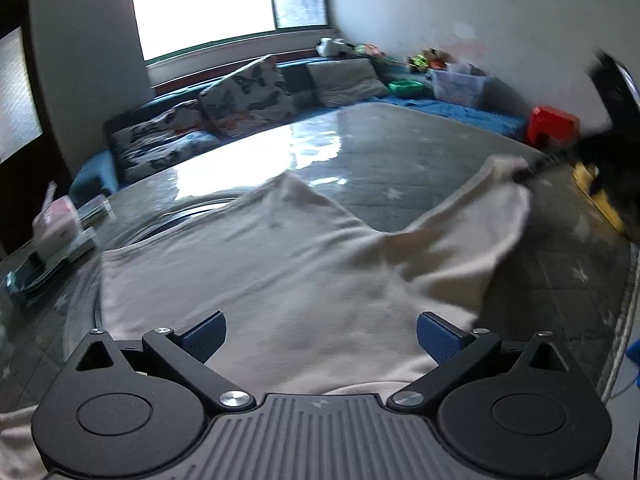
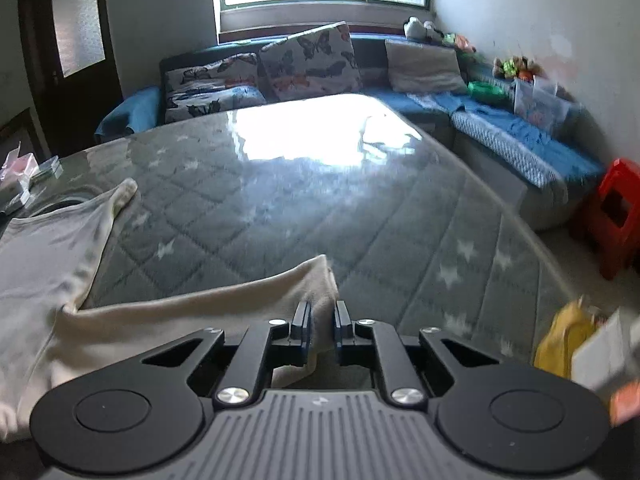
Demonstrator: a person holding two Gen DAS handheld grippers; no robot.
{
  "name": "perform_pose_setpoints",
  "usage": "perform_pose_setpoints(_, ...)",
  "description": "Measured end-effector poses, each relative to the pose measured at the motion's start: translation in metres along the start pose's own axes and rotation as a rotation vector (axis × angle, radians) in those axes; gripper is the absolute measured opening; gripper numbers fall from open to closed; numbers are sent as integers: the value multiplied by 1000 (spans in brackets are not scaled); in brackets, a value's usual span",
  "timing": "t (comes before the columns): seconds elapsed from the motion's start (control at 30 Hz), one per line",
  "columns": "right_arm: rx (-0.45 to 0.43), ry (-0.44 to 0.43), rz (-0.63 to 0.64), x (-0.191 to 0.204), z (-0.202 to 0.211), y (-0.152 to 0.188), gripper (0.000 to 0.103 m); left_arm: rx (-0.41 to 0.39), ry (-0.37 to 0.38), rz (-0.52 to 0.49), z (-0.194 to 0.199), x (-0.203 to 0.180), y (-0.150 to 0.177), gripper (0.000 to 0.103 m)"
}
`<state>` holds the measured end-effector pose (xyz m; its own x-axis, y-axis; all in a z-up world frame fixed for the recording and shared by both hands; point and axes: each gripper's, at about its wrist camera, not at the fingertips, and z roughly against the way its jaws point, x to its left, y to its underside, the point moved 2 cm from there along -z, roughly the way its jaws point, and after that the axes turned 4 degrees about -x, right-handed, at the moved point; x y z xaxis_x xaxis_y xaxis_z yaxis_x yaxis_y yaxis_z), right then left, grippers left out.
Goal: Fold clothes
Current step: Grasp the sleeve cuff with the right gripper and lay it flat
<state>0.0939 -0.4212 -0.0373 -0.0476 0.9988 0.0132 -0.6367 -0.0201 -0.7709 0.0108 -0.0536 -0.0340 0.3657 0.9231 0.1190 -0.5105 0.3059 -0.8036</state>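
Left wrist view: your left gripper [image 1: 320,336] hangs with jaws wide apart over the cream shirt [image 1: 248,264], which lies spread on the near part of the table [image 1: 400,152]. It's soft, light, floppy stuff. A clear bin [image 1: 460,84] holds blurry bits.

Right wrist view: your right gripper [image 2: 321,320] is pinched on the shirt's sleeve end [image 2: 316,280] — grab hems, not the middle.

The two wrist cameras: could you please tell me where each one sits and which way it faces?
Left wrist: on the left gripper, open above the shirt, facing the window; the right gripper shows far right, pulling a strap.
Right wrist: on the right gripper, shut on that strap, facing across the table to the sofa.
Shared: shirt, table, sofa, red stool.
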Motion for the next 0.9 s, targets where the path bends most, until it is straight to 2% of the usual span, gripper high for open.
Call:
perform_pose_setpoints(0.17, -33, 24, 41, 3, -7, -17, 9, 37, 45, -73, -10, -18, 10, 103)
perform_pose_setpoints(0.43, 27, 87, 60, 1, -38, -9, 9, 77, 110, -101, -11, -28, 29, 103)
perform_pose_setpoints(0.53, 15, 87, 53, 0, -35, -10, 11, 70, 126, -86, 0, -23, 33, 103)
perform_pose_setpoints(0.67, -20, -8, 94, 22, -10, -14, 12, 50, 122, -47, 19, -7, 38, 103)
perform_pose_setpoints(0.8, -23, -194, 168, 67, 17, -7, 22, 30, 101, 15, 35, 14, 42, 103)
perform_pose_setpoints(0.9, -3, -341, 241, 108, 31, 3, 24, 12, 70, 64, 45, 29, 44, 103)
